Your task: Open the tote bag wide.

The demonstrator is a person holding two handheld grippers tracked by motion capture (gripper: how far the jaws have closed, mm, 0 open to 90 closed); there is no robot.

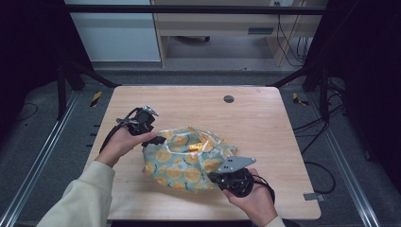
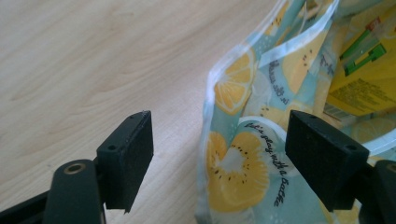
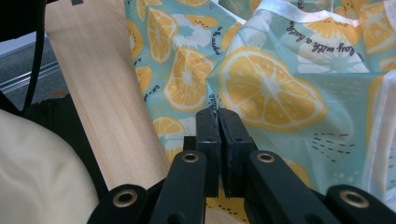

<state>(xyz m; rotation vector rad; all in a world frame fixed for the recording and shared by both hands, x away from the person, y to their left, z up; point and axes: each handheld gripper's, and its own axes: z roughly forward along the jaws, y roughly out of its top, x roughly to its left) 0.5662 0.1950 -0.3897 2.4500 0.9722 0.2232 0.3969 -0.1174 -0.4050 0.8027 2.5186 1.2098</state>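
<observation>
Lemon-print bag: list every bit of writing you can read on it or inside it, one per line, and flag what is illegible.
"Let's play with a bottle" as best it reads, the last word unsure: black script on the lemon-print bag, left gripper view.
The same script, upside down, near the bag's white edge, right gripper view: only "with a" is clear.
Yellow packet inside the bag: green marks and small print, too blurred to read.
High view: nothing legible.

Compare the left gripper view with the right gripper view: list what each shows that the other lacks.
Left gripper view: the left gripper with jaws apart around the bag's rim, and a yellow packet inside.
Right gripper view: the right gripper shut on the bag's plastic, plus a cream sleeve.
Both: the lemon-print bag and the wooden table.
</observation>
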